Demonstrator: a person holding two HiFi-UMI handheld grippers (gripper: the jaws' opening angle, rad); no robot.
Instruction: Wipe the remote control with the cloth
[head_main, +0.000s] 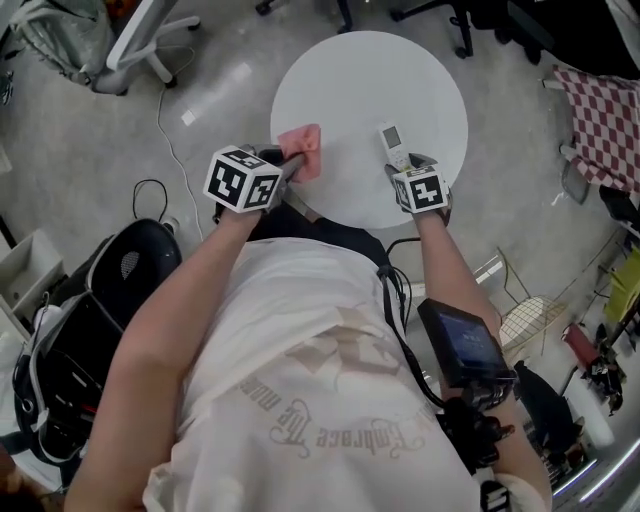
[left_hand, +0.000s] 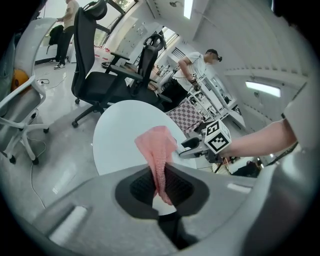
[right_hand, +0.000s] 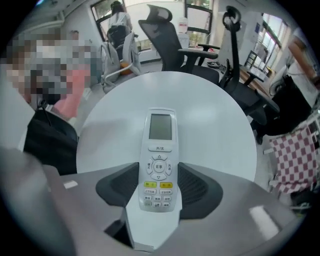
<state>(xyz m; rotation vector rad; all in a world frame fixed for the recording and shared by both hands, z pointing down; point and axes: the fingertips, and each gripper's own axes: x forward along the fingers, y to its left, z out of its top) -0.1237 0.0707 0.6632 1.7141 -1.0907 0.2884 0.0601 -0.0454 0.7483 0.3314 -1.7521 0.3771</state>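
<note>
My right tool (right_hand: 159, 192) stands steeply nose-down over the near end of the white plastic remote control (right_hand: 159, 160), a slim bar with a small screen at its far end and rows of buttons below. It lies face up on the round white bench (right_hand: 215, 115), near the edge closest to me. The two dark pads sit against its long sides by the lowest buttons, so I read this tool as clamped on the remote control, though only on its tail. My left tool (left_hand: 161, 185) is closed on a pink knitted cloth (left_hand: 157, 147). The cloth is pinched at one end and stands out beyond the jaws as a loose flap over the bench, to the left of the remote control and apart from it.

The step in hand, as I judge it, is bringing the cloth across to begin the wipe. To do it well I should hold the remote control firm and flat with the right tool so it cannot slide or pivot. Then I lay the free flap on the screen end and draw it along the face toward the buttons. Light pressure is enough, because a hard push could press buttons or twist the remote control out of the narrow grip. I should stop the stroke short of my right tool so the cloth does not snag on its pads
</note>
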